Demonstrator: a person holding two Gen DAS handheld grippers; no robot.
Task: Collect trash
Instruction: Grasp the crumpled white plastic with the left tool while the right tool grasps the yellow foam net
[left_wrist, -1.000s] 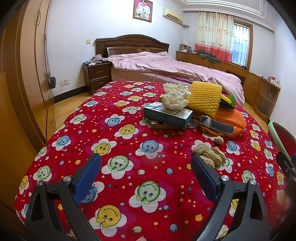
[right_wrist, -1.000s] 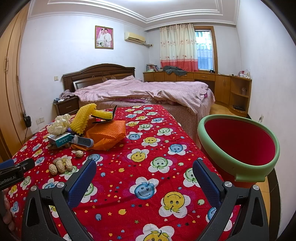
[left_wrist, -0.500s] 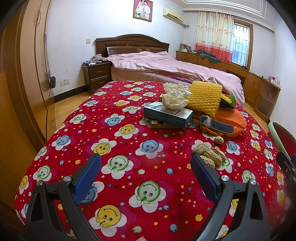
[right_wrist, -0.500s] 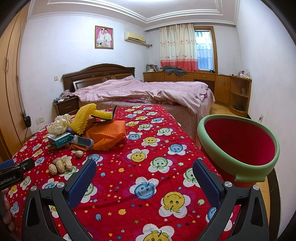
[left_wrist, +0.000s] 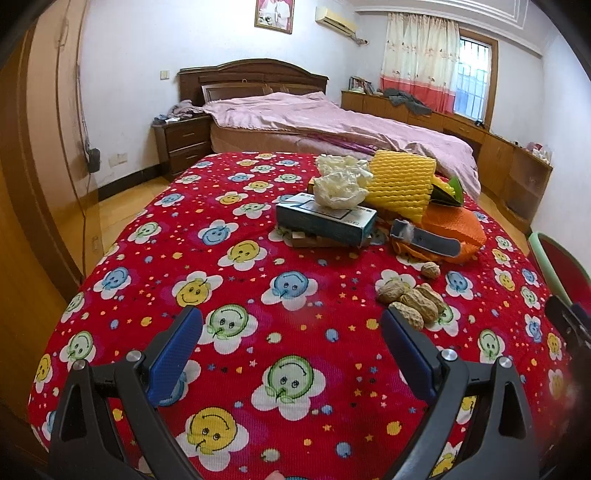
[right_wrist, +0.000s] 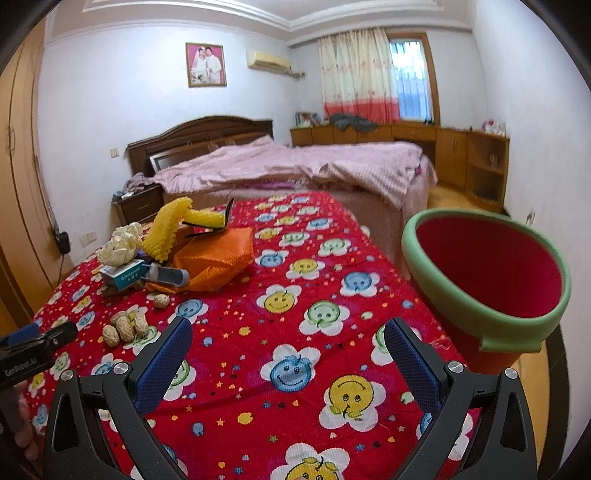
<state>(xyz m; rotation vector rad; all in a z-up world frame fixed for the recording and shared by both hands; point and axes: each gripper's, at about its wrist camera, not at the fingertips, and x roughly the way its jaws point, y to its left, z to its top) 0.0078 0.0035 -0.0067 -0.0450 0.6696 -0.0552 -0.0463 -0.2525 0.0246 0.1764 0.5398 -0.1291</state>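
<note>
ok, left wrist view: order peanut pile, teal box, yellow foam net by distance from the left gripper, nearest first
From the left gripper, fingers open:
1. Peanut pile, just past the right finger.
2. Teal box, mid-table, centre, under crumpled white paper.
3. Yellow foam net, behind the box, leaning to the right.

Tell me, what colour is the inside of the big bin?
Red inside, with a green rim. The bin shows best in the right wrist view.
</note>
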